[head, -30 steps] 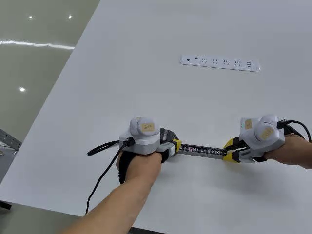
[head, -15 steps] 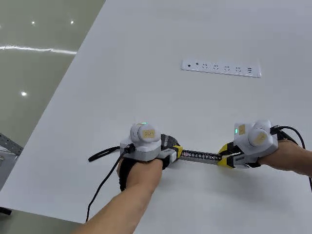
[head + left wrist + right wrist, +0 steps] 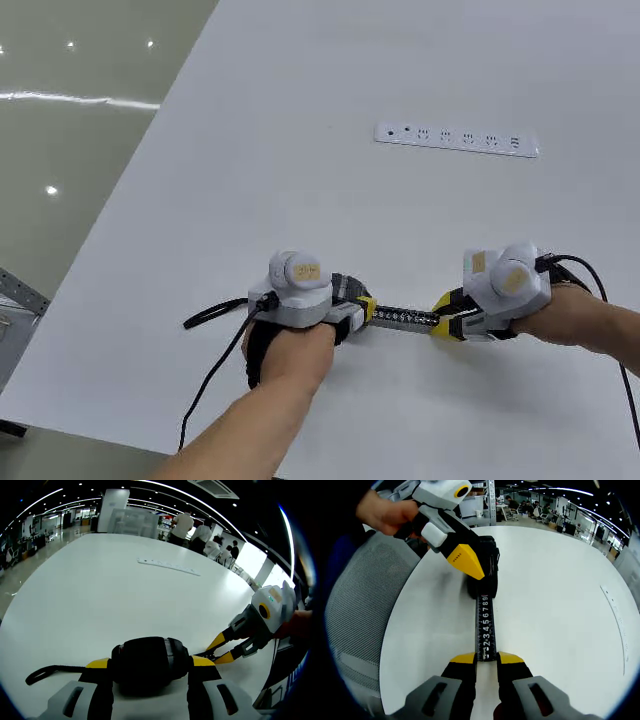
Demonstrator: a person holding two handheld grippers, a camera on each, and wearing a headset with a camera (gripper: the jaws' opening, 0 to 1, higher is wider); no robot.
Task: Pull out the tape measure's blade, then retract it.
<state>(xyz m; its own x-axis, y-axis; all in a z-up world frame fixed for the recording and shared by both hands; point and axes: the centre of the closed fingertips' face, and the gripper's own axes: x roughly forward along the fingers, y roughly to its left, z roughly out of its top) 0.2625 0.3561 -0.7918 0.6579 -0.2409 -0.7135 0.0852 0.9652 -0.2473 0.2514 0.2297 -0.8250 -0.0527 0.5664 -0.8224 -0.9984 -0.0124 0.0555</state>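
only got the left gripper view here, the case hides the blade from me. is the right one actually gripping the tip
observer: yes, the right gripper view shows the right tongs shut on the end of the blade.
operator: ok and how much blade is out
observer: a short stretch. in the head view it runs straight across the gap from the case to the right tongs.
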